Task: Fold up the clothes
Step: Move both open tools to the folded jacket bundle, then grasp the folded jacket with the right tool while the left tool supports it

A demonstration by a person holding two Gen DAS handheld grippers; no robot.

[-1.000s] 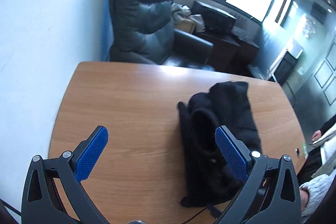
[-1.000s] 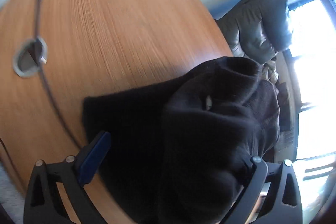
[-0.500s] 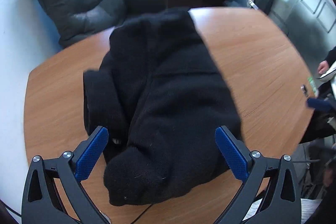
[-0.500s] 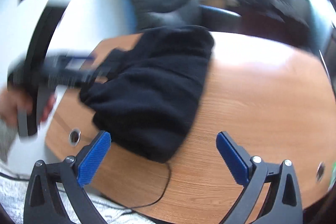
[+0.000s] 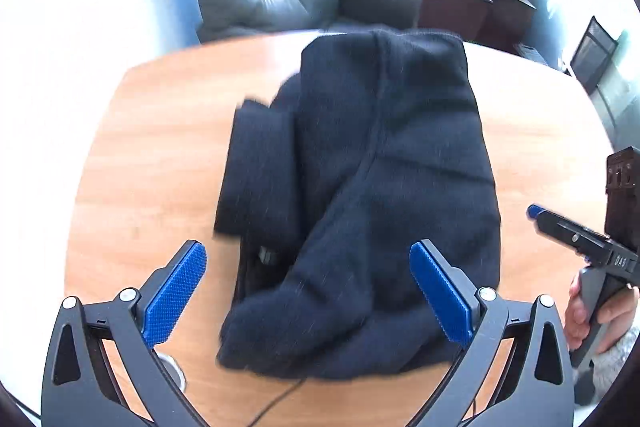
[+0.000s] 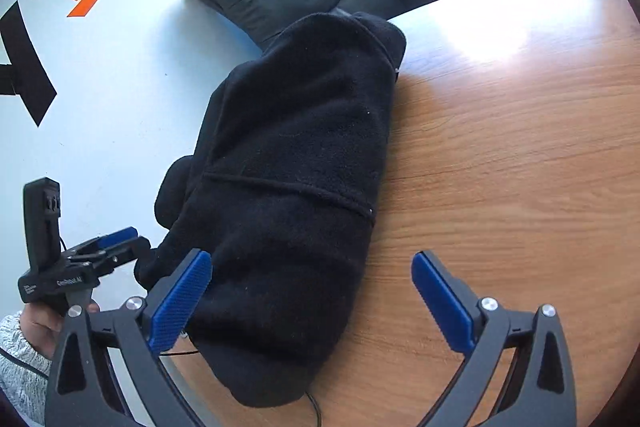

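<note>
black fleece [image 5: 384, 187] lies bundled, seemingly folded, both claws spread, empty.

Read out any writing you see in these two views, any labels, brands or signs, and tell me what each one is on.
"DAS": on the body of the right gripper, seen from the left wrist view.
Small white print on the left gripper body: too blurred to read.
Large orange characters on the white wall: cut off at the edge, not readable.
Black fleece garment and wooden table: no text.

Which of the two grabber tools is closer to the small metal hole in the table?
Left. The left gripper hangs almost directly over the metal hole; the right gripper is beyond the black garment from it.
</note>
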